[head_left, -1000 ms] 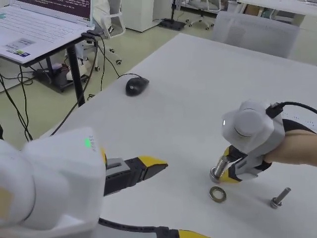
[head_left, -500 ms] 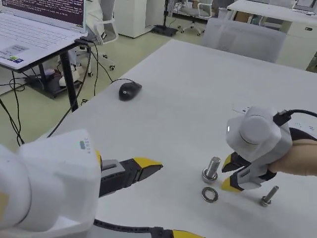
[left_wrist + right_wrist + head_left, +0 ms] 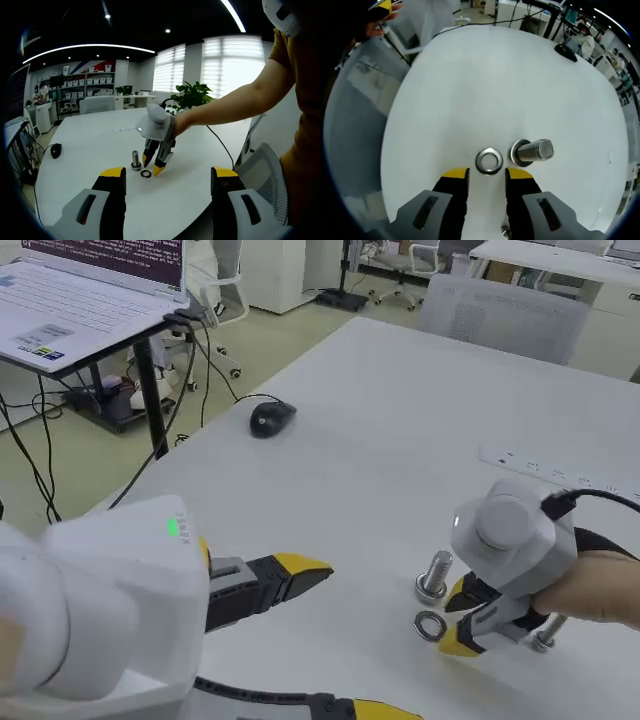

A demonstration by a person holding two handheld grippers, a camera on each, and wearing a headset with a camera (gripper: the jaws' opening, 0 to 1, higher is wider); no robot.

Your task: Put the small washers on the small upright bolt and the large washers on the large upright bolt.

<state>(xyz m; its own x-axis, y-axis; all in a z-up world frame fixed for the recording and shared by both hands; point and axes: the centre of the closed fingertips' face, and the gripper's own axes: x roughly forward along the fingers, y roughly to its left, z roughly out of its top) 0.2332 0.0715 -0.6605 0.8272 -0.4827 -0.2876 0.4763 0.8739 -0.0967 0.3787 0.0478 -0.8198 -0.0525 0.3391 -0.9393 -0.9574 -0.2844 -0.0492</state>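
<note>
Washer [image 3: 430, 625] is seen lying flat on the table [image 3: 400, 420], just beside the large bolt [image 3: 434, 575] at its 6 o'clock in the head view; the bolt stands upright with nothing threaded on its shank. The right gripper [image 3: 458, 618] is held at 3 o'clock of the washer, jaws parted by a narrow gap and nothing between them. In the right gripper view the washer [image 3: 489, 161] is found at 12 o'clock, just ahead of the yellow tips of the right gripper [image 3: 487, 173], with the large bolt [image 3: 532, 151] at the washer's 3 o'clock.

Compared with half a second ago, the right gripper has been lowered from beside the bolt's shank towards the washer, and the small bolt [image 3: 545, 635], then clear at 5 o'clock, is now partly hidden behind it. Washer and large bolt are unchanged in relation to each other.

The left gripper [image 3: 340, 638] is held wide open and empty at 9 o'clock, well apart, as before. A mouse [image 3: 272, 417] rests at 11 o'clock.
</note>
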